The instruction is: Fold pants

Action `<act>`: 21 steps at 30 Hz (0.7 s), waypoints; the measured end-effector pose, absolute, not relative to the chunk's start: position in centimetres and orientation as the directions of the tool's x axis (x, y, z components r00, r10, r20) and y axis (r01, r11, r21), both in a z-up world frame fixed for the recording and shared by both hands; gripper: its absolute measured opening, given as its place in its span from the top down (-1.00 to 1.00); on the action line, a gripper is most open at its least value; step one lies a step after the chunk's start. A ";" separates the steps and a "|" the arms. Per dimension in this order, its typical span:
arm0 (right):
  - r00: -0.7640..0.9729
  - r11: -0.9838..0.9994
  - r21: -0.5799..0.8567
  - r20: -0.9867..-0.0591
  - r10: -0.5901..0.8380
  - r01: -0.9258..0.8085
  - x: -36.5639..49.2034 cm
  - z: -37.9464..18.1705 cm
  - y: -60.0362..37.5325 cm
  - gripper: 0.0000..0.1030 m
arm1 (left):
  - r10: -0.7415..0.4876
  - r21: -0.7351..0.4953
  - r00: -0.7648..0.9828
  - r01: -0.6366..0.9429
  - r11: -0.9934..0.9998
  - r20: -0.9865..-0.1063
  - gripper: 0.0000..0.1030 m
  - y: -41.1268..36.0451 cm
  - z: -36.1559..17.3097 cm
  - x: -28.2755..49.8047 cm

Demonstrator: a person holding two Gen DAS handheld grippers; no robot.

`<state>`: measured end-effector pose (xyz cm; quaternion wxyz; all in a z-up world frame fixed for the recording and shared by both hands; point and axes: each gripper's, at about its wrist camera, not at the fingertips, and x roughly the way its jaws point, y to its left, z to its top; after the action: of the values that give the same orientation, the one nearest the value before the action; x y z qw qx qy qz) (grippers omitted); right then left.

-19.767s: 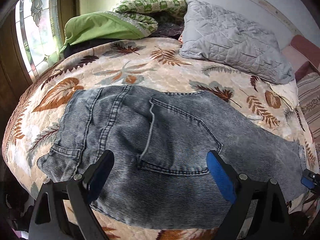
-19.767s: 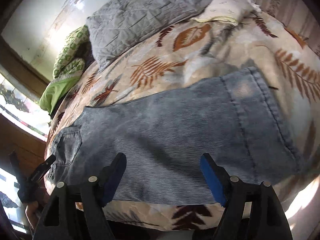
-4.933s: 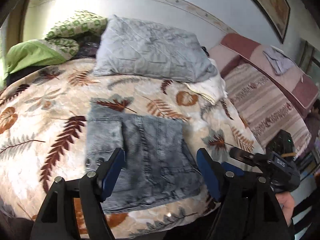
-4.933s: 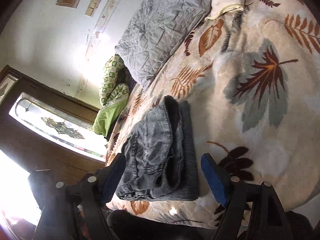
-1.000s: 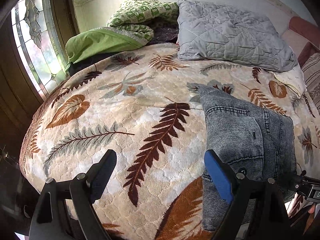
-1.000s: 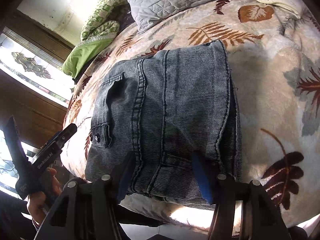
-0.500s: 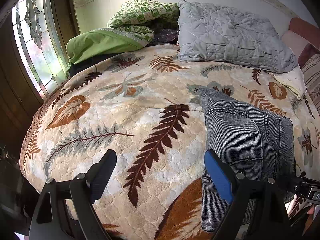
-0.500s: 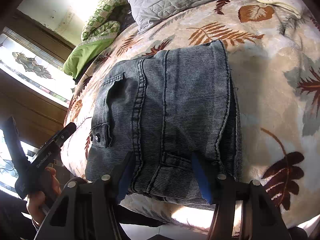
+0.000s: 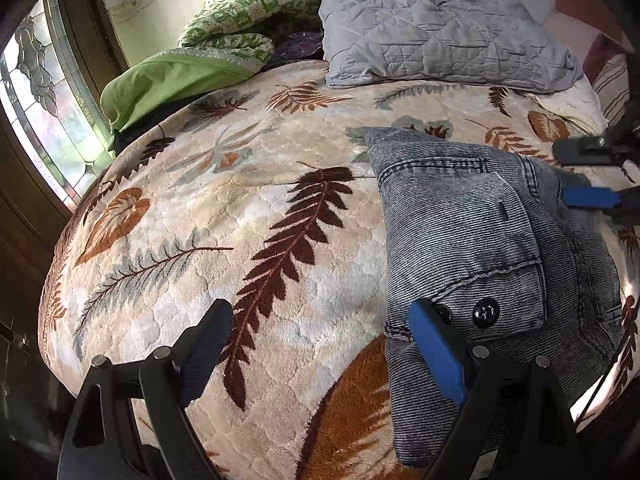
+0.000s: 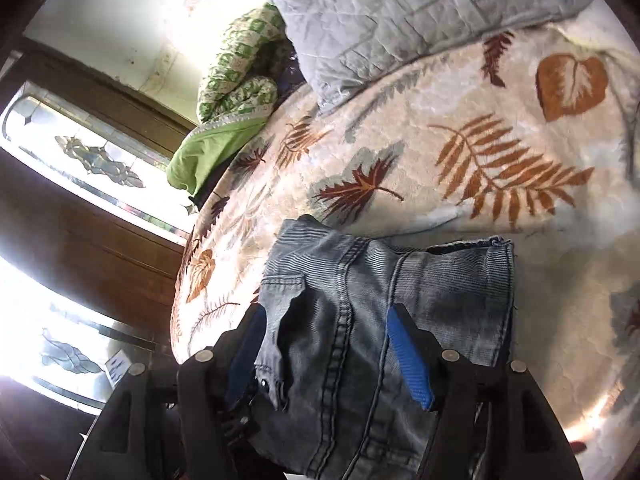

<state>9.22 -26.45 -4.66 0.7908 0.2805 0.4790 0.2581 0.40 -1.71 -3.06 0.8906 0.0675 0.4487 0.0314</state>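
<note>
Folded jeans (image 9: 472, 248) sit on the leafy blanket (image 9: 224, 240); right gripper (image 10: 328, 352) straddles them, jaws opening, pads off the denim; left gripper (image 9: 320, 352) gapes wide, holding nothing, just beside

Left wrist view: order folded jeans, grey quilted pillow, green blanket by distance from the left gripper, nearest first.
From the left gripper:
1. Folded jeans: right side, next to the blue pad.
2. Green blanket: far left, by the window.
3. Grey quilted pillow: at the head of the bed, right of centre.
Blanket and pillow are close to call.
</note>
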 end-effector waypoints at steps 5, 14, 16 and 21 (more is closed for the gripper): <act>0.380 0.741 0.669 -0.671 0.637 -0.061 10.1 -7.8 -26.5 -0.26 | -0.006 -0.016 0.626 -0.012 1.000 -0.780 -0.74 0.8 -0.9 1.1; 0.394 0.850 0.519 -0.766 0.508 -0.088 8.6 -8.7 -26.2 -0.52 | -0.543 -0.603 0.414 -0.019 0.797 -0.730 -0.74 2.8 -4.8 6.4; 0.403 0.859 0.500 -0.768 0.498 -0.110 8.3 -7.5 -25.9 -0.52 | -0.603 -0.673 0.418 -0.027 0.739 -0.680 -0.74 2.8 -4.9 6.8; 0.432 0.846 0.523 -0.742 0.513 -0.106 7.9 -5.7 -26.5 -0.52 | -0.683 -0.743 0.372 -0.026 0.669 -0.628 -0.71 1.5 -5.8 8.2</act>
<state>7.92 -26.48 -5.72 0.8214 0.2039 0.4983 0.1884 8.20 1.48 -5.84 0.7537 -0.3435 0.5161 -0.2180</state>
